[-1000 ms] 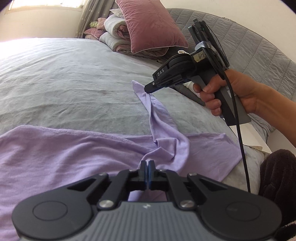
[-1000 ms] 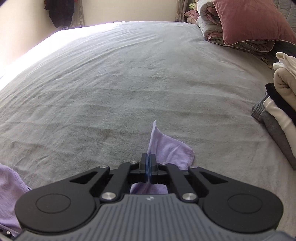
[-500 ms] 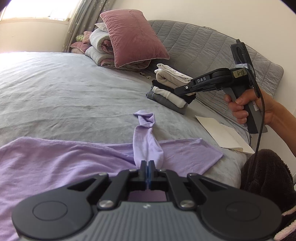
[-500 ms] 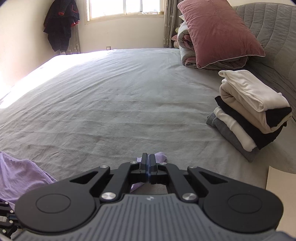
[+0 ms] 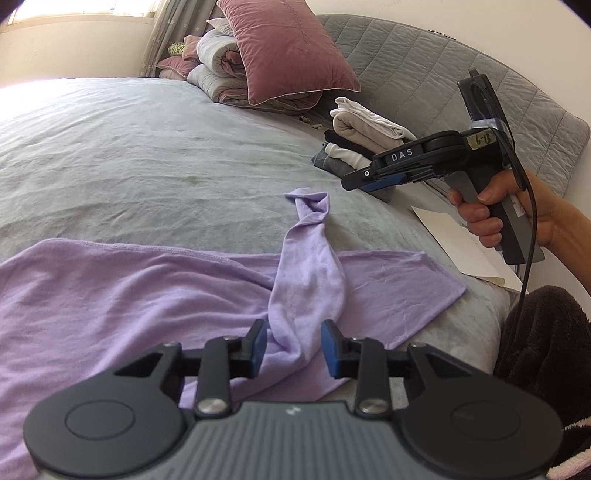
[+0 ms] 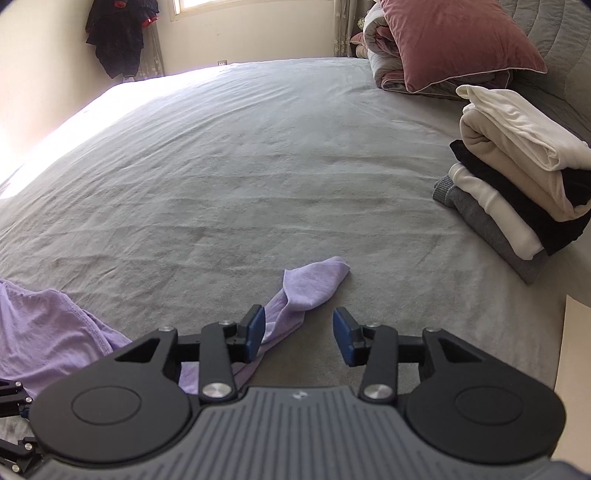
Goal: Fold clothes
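Observation:
A lilac shirt (image 5: 110, 295) lies spread on the grey bed (image 5: 147, 155). Its twisted sleeve (image 5: 306, 266) runs away from me to a crumpled cuff. My left gripper (image 5: 294, 339) hovers low over the base of the sleeve. Its jaws are opening, and the fabric lies between the blue pads without being pressed. My right gripper (image 5: 356, 181), held in a hand, hangs above the bed to the right of the cuff. In the right wrist view the right gripper (image 6: 299, 328) is opening with nothing gripped; the sleeve (image 6: 310, 284) lies by its left pad.
A stack of folded clothes (image 6: 517, 192) stands at the right, near the grey quilted headboard (image 5: 443, 85). A pink pillow (image 5: 288, 51) rests on rolled bedding behind it. A pale sheet of card (image 5: 461, 240) lies at the bed's right edge. Dark clothes (image 6: 118, 33) hang on the far wall.
Both grippers were shut and now stand open. The sleeve, held up by the right gripper a second ago, lies on the bed. The right gripper has drawn back to the right.

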`<control>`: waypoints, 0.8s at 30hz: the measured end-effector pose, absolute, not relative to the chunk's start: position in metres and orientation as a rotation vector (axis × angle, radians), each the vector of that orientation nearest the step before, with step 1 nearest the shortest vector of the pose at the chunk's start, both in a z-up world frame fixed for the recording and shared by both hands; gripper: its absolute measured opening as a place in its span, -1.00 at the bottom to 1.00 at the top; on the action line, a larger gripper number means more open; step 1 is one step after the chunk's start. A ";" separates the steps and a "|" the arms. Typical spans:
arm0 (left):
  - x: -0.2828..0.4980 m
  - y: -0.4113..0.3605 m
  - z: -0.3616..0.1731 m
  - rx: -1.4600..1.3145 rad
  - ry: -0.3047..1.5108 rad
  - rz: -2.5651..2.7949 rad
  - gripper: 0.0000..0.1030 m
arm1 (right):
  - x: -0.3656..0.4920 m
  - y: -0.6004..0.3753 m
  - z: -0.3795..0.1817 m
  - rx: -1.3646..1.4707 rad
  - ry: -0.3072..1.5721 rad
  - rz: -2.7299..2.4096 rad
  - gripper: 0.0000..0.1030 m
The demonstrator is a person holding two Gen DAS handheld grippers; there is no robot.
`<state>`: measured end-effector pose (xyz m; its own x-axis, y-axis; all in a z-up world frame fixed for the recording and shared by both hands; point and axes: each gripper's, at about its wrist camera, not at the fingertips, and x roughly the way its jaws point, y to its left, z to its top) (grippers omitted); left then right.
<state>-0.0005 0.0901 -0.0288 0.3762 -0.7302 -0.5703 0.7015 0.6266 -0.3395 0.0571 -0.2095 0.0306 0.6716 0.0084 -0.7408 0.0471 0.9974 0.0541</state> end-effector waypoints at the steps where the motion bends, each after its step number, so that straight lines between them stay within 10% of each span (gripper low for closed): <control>1: 0.001 0.087 -0.030 -0.039 0.757 -0.922 -0.37 | 0.064 -0.208 0.026 0.067 0.842 -0.020 -0.13; 7: 0.010 0.070 -0.040 -0.021 0.785 -0.949 -0.41 | 0.098 -0.199 -0.006 0.048 0.894 -0.029 -0.14; 13: 0.015 0.064 -0.047 -0.061 0.793 -0.957 -0.83 | 0.107 -0.211 -0.017 0.054 0.897 -0.066 -0.90; 24: 0.004 0.078 -0.020 -0.140 0.657 -0.997 -0.94 | 0.072 -0.232 0.048 0.077 0.748 -0.087 -0.94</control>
<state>0.0045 0.0776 -0.0204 0.3691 -0.8143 -0.4480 0.7330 0.5514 -0.3983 0.0716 -0.2324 0.0484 0.7299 -0.0518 -0.6816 0.1065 0.9936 0.0386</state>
